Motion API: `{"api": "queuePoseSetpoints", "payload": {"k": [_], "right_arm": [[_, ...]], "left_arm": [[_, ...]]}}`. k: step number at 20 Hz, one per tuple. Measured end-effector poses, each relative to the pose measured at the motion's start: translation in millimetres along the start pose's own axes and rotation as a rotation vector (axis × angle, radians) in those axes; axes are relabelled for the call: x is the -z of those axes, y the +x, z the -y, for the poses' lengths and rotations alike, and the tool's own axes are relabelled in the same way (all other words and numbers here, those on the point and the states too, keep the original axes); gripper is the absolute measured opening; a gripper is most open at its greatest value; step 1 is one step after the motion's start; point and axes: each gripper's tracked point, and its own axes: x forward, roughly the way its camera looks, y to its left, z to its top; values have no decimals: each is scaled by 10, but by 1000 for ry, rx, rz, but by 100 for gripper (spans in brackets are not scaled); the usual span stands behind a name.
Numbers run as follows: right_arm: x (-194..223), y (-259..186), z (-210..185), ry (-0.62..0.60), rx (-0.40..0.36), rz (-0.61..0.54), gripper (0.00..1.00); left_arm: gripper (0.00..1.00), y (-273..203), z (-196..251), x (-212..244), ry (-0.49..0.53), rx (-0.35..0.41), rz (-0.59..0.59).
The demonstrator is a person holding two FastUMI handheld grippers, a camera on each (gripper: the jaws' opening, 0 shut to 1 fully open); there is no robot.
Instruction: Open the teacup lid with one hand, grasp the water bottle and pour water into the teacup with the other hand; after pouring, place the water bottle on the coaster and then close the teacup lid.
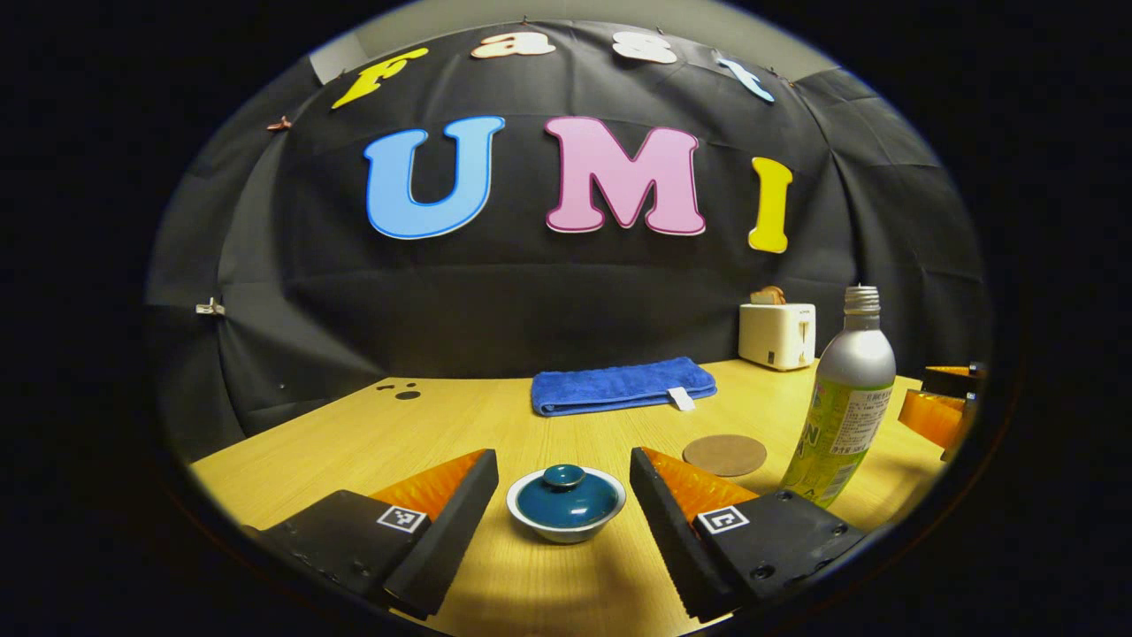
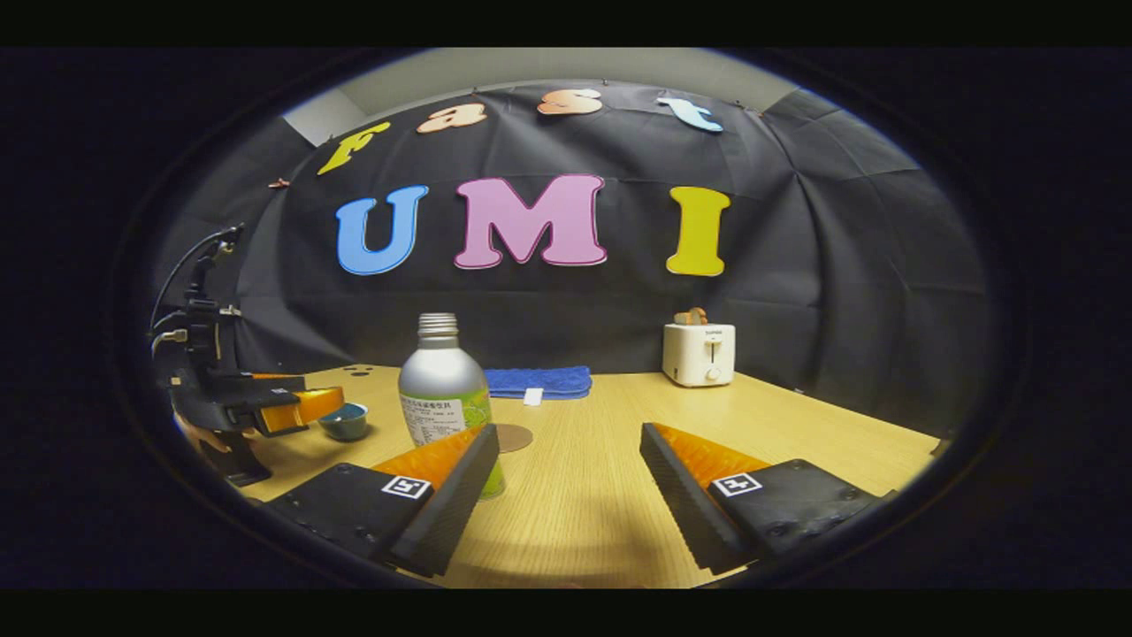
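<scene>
Both grippers spread wide, lined up on their targets, nothing gripped yet.

Nearest, the left gripper (image 1: 563,495) has its fingers apart either side of the teacup (image 1: 566,504), lid (image 1: 565,488) still on, seemingly squared up for the knob. The right gripper (image 2: 566,482) is likewise spread with nothing between, the water bottle (image 2: 445,389) standing uncapped just by its left finger. Behind lies the bare coaster (image 1: 724,455), likely kept free for the bottle; farther back, a folded blue towel (image 1: 622,386) and a toaster (image 1: 777,334) by the wall.

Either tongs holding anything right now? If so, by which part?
Nothing held. Left tongs stand open around the lidded teacup without touching it. Right tongs are open, with the water bottle just beyond the left finger, ungripped.
</scene>
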Motion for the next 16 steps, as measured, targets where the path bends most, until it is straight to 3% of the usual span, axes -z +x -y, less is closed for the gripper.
{"api": "queuePoseSetpoints", "payload": {"k": [11,16], "right_arm": [[-2,-7,-37,0,-21,-1,99],[-3,-7,-34,0,-24,-1,99]], "left_arm": [[92,248,35,100,9,49,-81],[77,416,20,115,-8,55,-104]]}}
